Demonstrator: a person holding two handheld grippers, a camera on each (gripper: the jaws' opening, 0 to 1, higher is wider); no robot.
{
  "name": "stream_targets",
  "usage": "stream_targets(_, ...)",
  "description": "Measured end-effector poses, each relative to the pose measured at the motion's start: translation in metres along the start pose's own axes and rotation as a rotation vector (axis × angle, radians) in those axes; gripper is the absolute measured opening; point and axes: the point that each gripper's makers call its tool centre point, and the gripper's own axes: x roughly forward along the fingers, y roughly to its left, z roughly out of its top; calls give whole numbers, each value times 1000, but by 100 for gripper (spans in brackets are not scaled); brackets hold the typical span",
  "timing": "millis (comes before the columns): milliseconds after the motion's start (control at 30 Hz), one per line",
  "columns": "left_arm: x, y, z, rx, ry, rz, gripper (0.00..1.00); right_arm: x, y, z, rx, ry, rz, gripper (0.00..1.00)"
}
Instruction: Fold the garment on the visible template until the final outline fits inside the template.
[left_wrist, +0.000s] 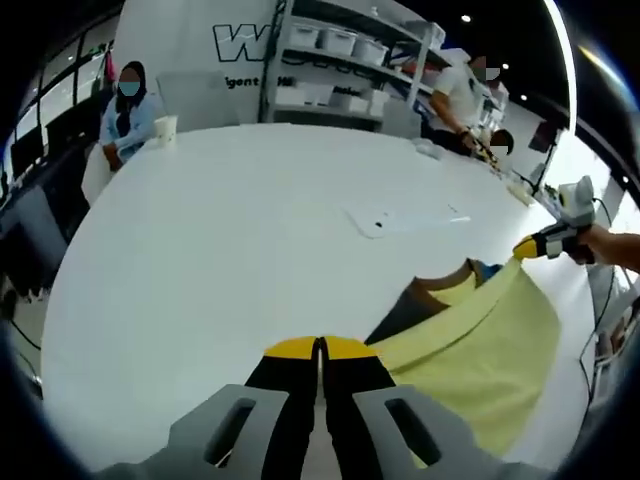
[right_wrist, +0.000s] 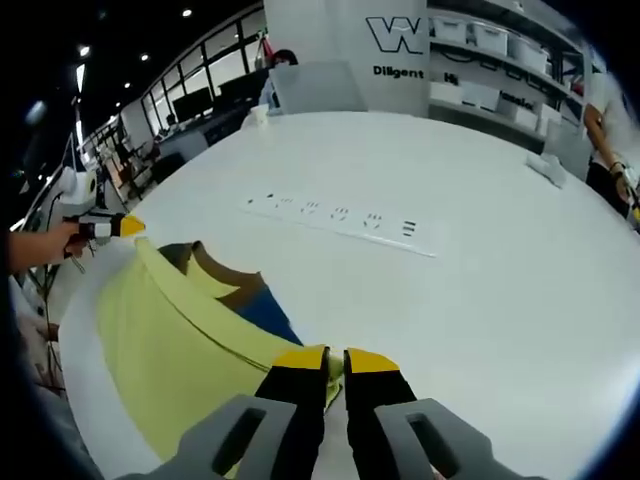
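A pale yellow garment (left_wrist: 490, 350) hangs stretched in the air between my two grippers, above the white table (left_wrist: 230, 250). My left gripper (left_wrist: 320, 348) is shut on one end of it, and the same gripper (right_wrist: 118, 227) appears at the left of the right gripper view, pinching a corner. My right gripper (right_wrist: 335, 360) is shut on the garment (right_wrist: 170, 340) at the other end and also appears far right (left_wrist: 530, 246), held by a hand. Under the cloth a brown and blue sheet (right_wrist: 250, 295) peeks out (left_wrist: 445, 288), mostly hidden.
A white strip with printed marks (right_wrist: 340, 215) lies on the table beyond the garment, also seen as a strip (left_wrist: 400, 218). A seated person (left_wrist: 125, 105) and a cup (left_wrist: 165, 128) are at the far edge. Shelves (left_wrist: 340, 50) and a standing person (left_wrist: 460, 100) are behind.
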Motion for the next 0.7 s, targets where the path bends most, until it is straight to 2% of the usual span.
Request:
stream_targets(133,-1,-2,-2,15,1,-7,3,-1,4,2,-25,-12,14,3)
stream_targets(367,-9,-14,-5,186,-3,-37,12,-8,11,-2,-137,-30,63,12)
stream_targets(567,-8,-14,0,269,-22,-41,26,-14,16,-6,-292,-35,107,19)
stream_targets(700,-8,-18,-3,297,-14,-59,27,-12,15,-9,-351,-21,100,20)
